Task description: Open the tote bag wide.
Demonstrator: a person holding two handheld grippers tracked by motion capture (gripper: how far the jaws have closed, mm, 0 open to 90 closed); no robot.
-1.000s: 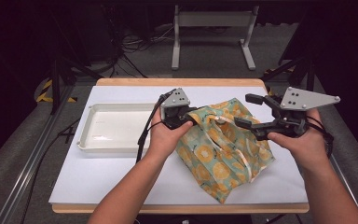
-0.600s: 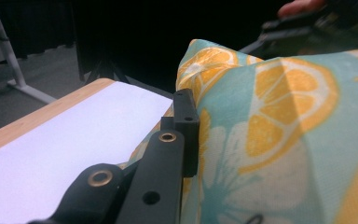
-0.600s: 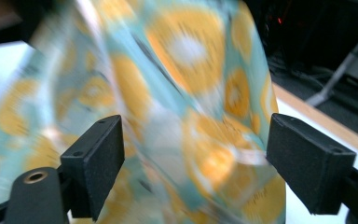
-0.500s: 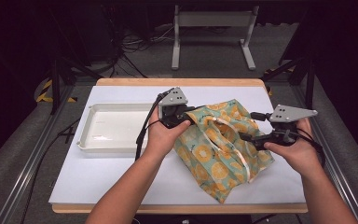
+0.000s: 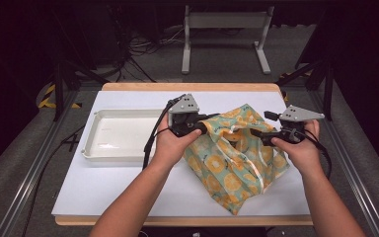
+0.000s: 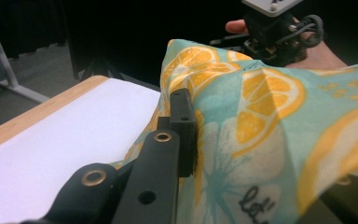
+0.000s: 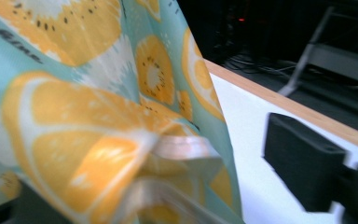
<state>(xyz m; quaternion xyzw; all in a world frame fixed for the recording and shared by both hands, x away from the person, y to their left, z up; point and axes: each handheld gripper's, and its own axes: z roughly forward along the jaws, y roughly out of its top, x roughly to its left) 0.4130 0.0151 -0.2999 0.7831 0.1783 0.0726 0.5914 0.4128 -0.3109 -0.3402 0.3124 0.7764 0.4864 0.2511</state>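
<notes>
Dark workshop, white table (image 5: 103,192) with wood edge, empty white tray (image 5: 118,136) at left. A fabric bag (image 5: 232,158) with orange-slice print sits right of centre on the table, just beside the tray, its top lifted between the two grippers. Left gripper (image 5: 200,129) is clamped on the bag's left upper edge; in the left gripper view the cloth (image 6: 261,116) is pinched flat against the black jaw. Right gripper (image 5: 259,133) is at the bag's right upper edge by a pale strap (image 5: 249,148); in the right gripper view its jaws stand spread, one on each side of the cloth (image 7: 98,116) and a folded strap (image 7: 182,154), not yet closed on them. Looks like opening or spreading the bag mouth. To do it well: close right jaws on the rim layer alone, not the strap with it, keep left pinch firm, then pull hands apart level so the mouth opens without dragging the bag off the table.
</notes>
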